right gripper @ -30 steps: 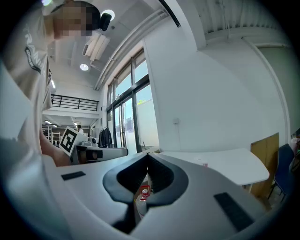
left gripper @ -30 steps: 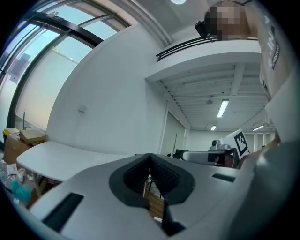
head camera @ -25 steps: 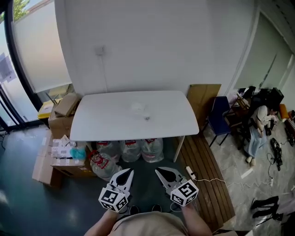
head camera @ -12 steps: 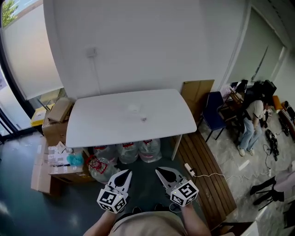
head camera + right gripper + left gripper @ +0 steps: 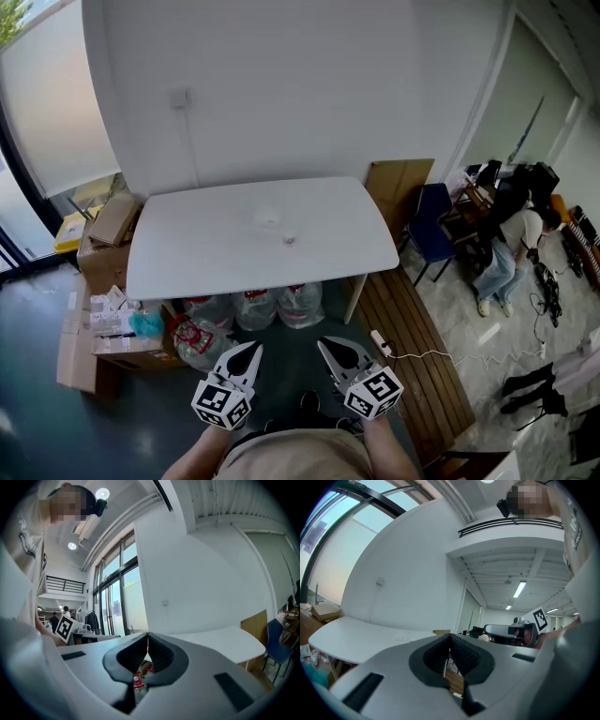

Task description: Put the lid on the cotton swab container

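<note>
Cardboard boxes [image 5: 92, 330] on floor, far left. Left hand-held gripper [image 5: 249, 350] low near body, jaws together, nothing between. Cotton swab container [image 5: 269, 218] mid counter [image 5: 187, 258], well apart from both grippers; small object [image 5: 289, 241] just beside it. Right hand-held gripper [image 5: 325, 347] low, jaws together, nothing between.

The white table [image 5: 187, 253] bears a pale round container [image 5: 269, 217] and, nearby, a small dark object [image 5: 290, 241].

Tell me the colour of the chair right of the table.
Dark blue. The chair shows best in the head view.
</note>
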### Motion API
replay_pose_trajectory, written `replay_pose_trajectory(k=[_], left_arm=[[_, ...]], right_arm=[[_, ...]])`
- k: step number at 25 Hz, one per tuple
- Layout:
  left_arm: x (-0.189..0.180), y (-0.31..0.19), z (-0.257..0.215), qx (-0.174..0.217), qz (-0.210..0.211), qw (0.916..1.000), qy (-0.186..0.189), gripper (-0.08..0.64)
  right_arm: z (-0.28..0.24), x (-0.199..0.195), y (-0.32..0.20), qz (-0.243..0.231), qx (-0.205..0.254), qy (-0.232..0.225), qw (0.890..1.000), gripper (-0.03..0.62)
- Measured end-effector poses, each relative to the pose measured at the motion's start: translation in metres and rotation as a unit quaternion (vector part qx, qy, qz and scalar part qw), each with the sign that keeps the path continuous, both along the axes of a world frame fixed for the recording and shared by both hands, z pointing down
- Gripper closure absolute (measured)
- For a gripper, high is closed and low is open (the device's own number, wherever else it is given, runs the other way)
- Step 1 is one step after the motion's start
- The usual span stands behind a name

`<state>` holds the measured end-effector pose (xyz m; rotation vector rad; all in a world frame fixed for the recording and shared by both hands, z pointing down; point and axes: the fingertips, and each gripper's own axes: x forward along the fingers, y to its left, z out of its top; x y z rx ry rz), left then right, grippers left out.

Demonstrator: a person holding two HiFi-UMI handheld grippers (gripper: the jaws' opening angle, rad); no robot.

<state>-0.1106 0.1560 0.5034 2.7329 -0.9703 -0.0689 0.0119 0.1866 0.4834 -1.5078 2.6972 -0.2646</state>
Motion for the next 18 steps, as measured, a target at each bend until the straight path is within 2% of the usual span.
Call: replay_pose_trajectory(k=[4,8,15,18], left_arm=[[0.01,-0.018,-0.005,-0.003,-0.02,0.9998,0.006,0.546],[0.023,-0.04,-0.007,0.01,-0.034,0.9993,-0.014,0.546],[0.044,-0.071,-0.002,0.005,-0.07,0.9973,-0.023,0.546],[0.057,-0.075,0.006,-0.004,-0.076,0.9968,-0.024,0.546]], right_arm=[[-0.001,0.012,-0.02,-0.014,0.006,0.007,1.0,0.575],[0.002,0.024,-0.048,-0.03,0.008,0.017,0.999,0.575],[0.003,0.041,-0.09,-0.062,0.008,0.013,0.998,0.575],[0.008,0.049,-0.096,-0.073,-0.003,-0.005,0.997,0.575]])
